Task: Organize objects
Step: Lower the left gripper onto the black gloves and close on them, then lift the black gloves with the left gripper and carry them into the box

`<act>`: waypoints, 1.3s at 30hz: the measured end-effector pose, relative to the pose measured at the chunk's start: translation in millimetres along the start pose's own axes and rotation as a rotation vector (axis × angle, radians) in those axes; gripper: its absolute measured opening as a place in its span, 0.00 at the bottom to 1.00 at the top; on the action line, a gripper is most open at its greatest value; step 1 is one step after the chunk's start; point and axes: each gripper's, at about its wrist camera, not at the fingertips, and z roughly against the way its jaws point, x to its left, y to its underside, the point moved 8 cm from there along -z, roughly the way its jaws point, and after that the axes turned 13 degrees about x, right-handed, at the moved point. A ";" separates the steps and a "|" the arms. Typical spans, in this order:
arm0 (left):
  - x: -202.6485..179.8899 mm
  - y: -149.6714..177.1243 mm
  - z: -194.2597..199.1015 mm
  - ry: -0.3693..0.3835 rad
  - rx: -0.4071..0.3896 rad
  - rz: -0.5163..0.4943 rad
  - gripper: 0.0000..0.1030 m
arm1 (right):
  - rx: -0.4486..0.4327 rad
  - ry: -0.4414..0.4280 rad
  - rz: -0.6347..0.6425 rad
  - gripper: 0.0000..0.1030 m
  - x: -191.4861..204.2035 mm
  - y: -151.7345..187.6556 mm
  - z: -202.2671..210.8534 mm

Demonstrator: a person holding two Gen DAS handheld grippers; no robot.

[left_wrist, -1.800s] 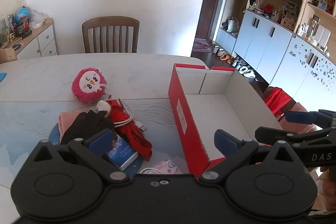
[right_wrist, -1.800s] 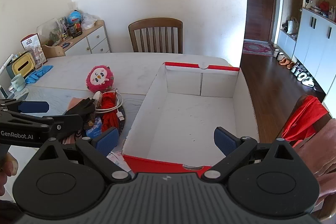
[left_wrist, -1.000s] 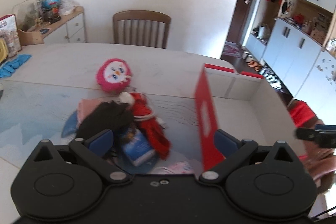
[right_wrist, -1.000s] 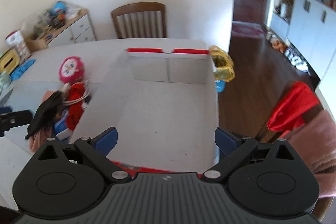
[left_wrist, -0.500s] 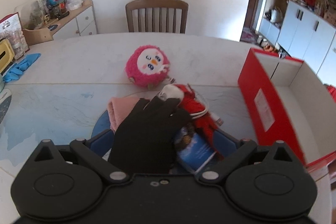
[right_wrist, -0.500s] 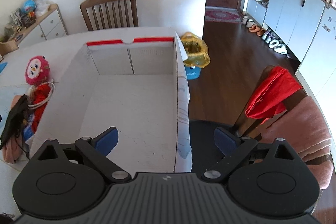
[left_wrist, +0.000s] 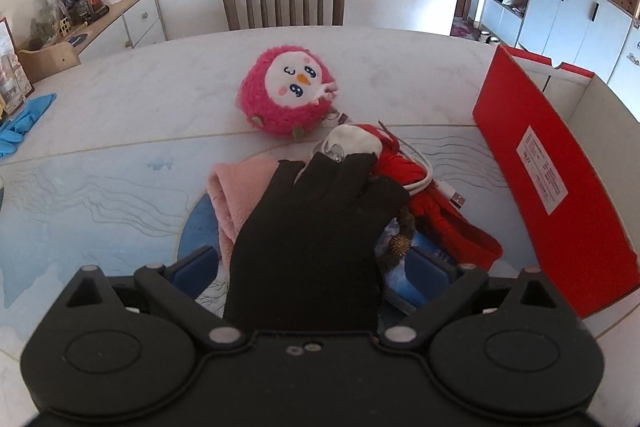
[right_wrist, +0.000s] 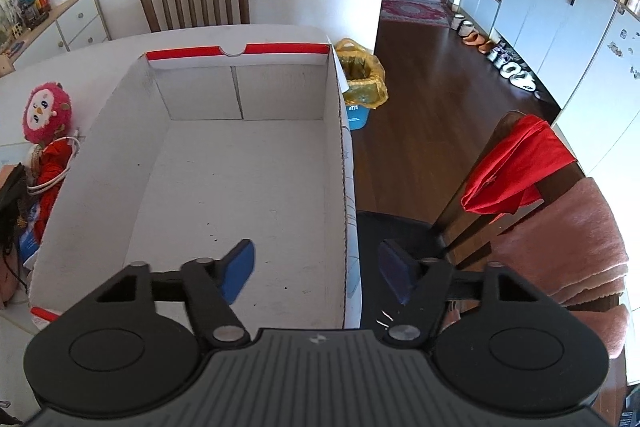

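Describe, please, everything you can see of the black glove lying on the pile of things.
The black glove looks like plain knitted fabric, empty and limp, lying flat on top of the pile with its fingers pointing away from the left gripper. It drapes over a pink cloth, a small blue booklet and red fabric; its fingertips reach a white object. Its cuff lies between the gripper's open blue pads, seemingly unpinched.

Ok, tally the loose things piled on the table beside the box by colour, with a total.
Black: 1, the glove
Pink: 2, the plush toy and the folded cloth
Red: 1, the knit piece
White: 1, the cable
Blue: 1, the booklet
Total: 6
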 end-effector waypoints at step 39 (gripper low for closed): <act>4.2 -37.8 41.7 0.122 -0.042 0.069 0.03 | 0.040 0.002 -0.055 0.13 -8.4 -0.4 -14.5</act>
